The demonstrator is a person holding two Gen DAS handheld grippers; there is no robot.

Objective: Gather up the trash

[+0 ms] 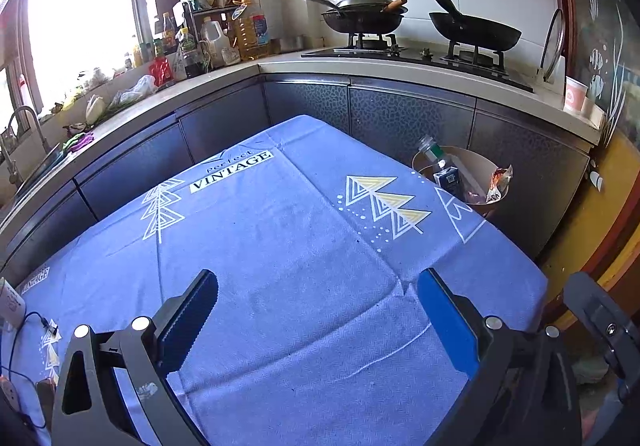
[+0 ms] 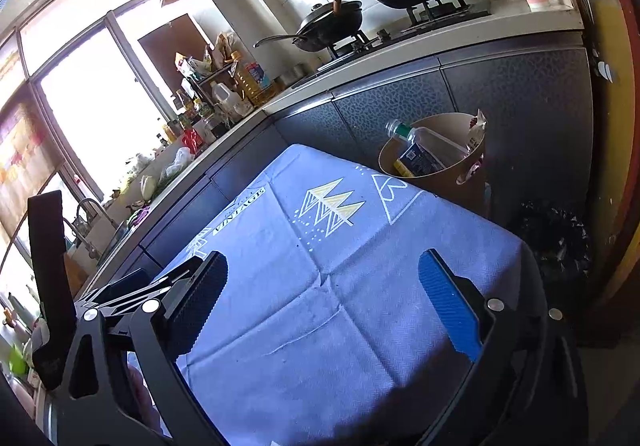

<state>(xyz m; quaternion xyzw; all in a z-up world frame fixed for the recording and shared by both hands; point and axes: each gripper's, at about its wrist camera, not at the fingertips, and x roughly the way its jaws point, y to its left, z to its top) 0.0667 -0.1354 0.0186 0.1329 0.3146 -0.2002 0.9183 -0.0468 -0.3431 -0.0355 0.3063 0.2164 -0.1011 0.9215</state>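
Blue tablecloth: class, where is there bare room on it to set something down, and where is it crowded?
The tablecloth is bare from the VINTAGE print to the open left gripper and right gripper. Crowded spots: the bin of trash at the far right corner, and the counter by the window.

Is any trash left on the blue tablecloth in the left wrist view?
No, the blue tablecloth shows only its print; the bottle and wrappers sit in the bin.

The left tongs [image 1: 318, 296] hang spread and empty over the blue-clothed worktop [image 1: 280, 246]. Ahead and to their right, past the worktop's far corner, a bin [image 1: 490, 165] holds a bottle [image 1: 430, 149] and wrappers [image 1: 498, 183].
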